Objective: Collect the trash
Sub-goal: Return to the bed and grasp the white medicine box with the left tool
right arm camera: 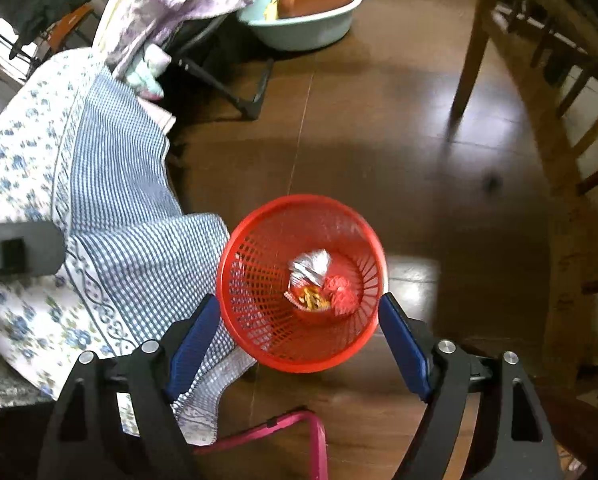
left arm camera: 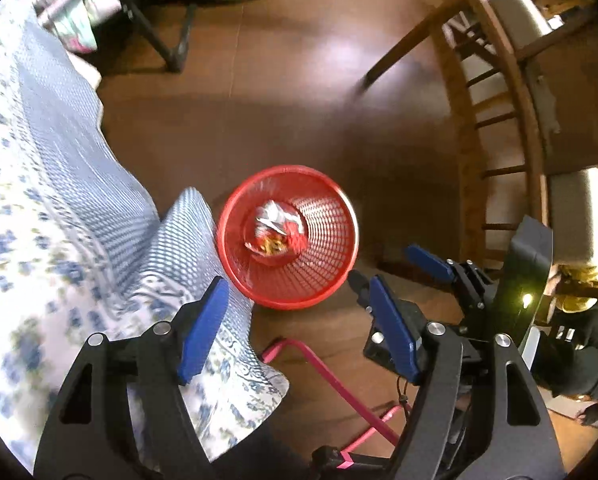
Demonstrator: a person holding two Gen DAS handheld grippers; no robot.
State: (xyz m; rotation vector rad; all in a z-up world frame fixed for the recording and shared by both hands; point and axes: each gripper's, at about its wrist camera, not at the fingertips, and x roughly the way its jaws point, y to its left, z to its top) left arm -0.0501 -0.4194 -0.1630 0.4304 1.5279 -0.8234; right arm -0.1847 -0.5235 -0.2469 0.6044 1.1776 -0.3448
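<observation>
Item: red basket (right arm camera: 299, 284), centre of my right view, on the floor (right arm camera: 419, 160) beside a checked cloth (right arm camera: 131, 240). Contents: crumpled wrappers (right arm camera: 319, 284) at its bottom. My left gripper (left arm camera: 299, 320): spread wide, empty. My right gripper (right arm camera: 299, 340): spread wide, empty, above the basket.

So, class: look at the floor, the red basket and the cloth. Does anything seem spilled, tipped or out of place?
Nothing spilled: the red basket stands upright on the floor, with the crumpled wrappers inside it. One oddity: the blue checked cloth trails onto the floor against the basket's side.
</observation>
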